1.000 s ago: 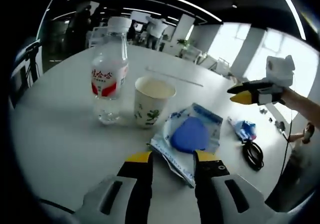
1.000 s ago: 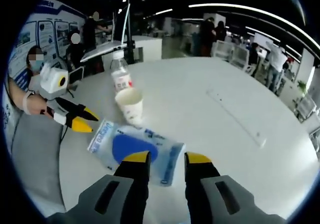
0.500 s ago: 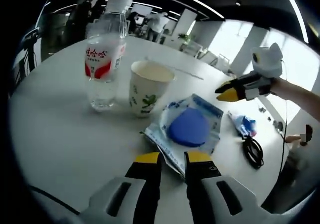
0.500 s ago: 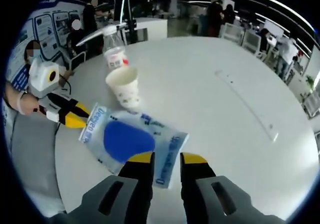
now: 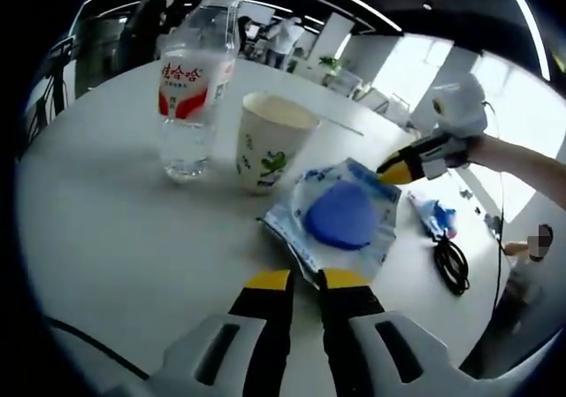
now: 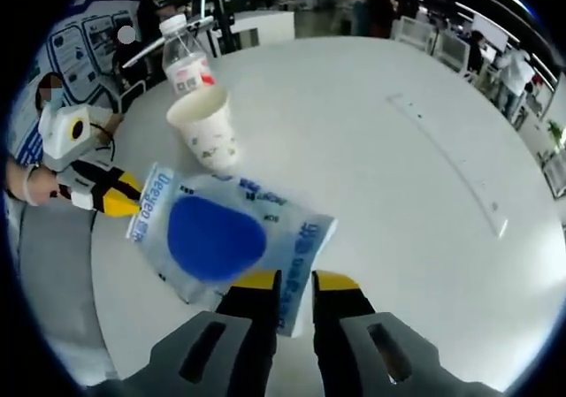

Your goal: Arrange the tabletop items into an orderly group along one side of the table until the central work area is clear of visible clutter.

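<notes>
Looking down, the big round white table (image 6: 416, 176) holds a few things close together near one edge. The water bottle (image 5: 192, 87) stands up, and the paper cup (image 5: 270, 142) stands just beside it. Next to the cup lies the clear bag (image 5: 340, 220) with a blue pad inside it. The left tool (image 5: 303, 284) has its jaws nearly shut on one edge of the bag, so it seems to pinch it. The right tool (image 6: 284, 284) has its jaws nearly shut on the far edge of the same bag, and it seems to pinch it too. So both tools hold the bag, one at each end, and it looks lifted a bit off the table. A small blue wrapper (image 5: 437, 217) and a black cable (image 5: 450, 265) lie further along, near the table's edge. I think the job is partly done: the bottle and cup are together, but the bag must be set down by them, and the wrapper and cable are left to tidy.
</notes>
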